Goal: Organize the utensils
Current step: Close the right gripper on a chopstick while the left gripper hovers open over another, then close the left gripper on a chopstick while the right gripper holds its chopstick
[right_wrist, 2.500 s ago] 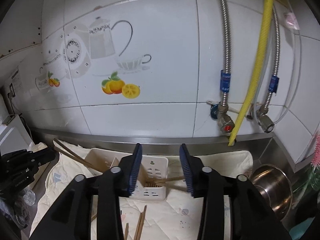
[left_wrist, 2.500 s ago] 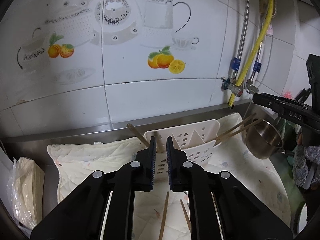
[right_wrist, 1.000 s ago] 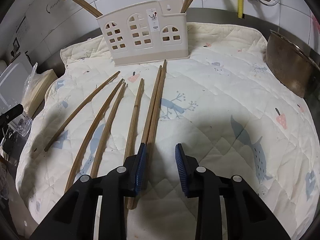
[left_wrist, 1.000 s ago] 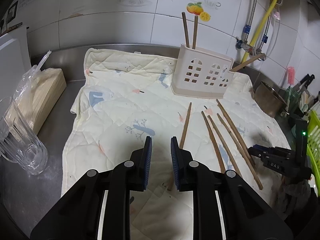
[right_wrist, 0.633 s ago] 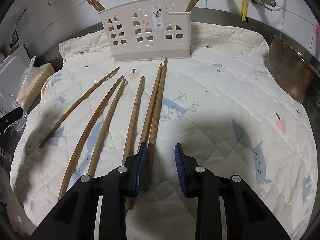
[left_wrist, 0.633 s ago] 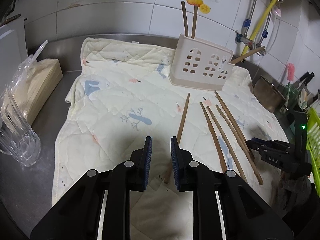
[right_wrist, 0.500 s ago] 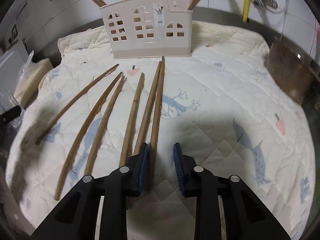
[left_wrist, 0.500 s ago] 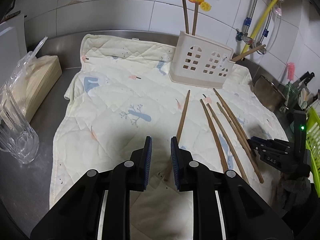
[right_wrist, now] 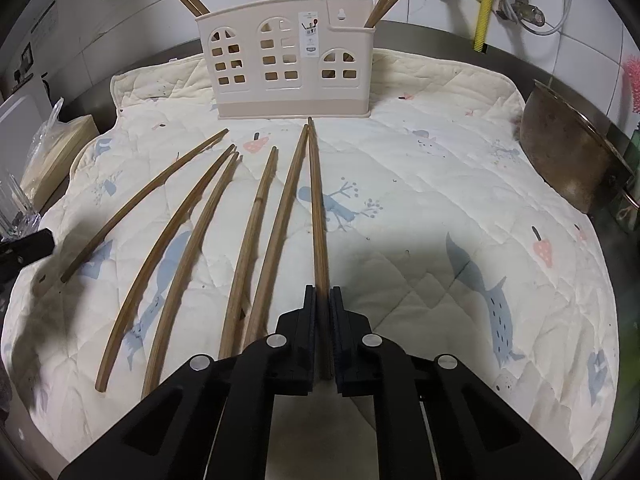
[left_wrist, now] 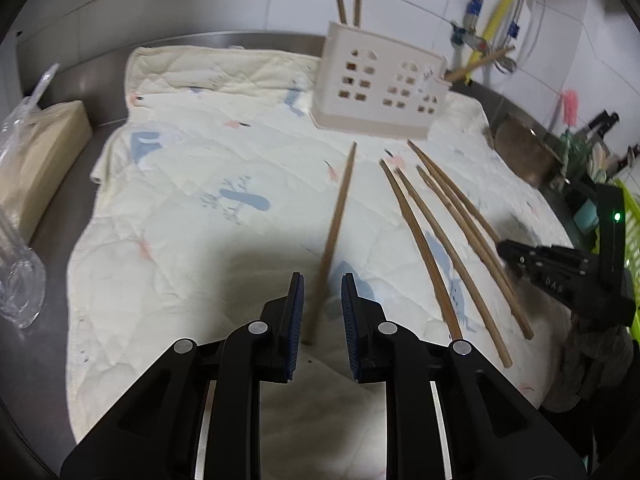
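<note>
Several brown wooden chopsticks lie on a cream quilted cloth. A beige plastic utensil holder stands at the far side with chopsticks standing in its end compartments; it also shows in the left wrist view. My right gripper is shut on the rightmost chopstick, near its close end. My left gripper is open, its jaws on either side of the near end of the leftmost chopstick. The right gripper shows at the right of the left wrist view.
A metal bowl sits at the cloth's right edge. A bagged stack of paper and a clear glass stand left of the cloth. Pipes and a yellow hose run down the tiled wall behind.
Both grippers have lowered and moved forward to the chopsticks. The right gripper has closed on the rightmost chopstick. The left gripper now straddles the leftmost chopstick.
</note>
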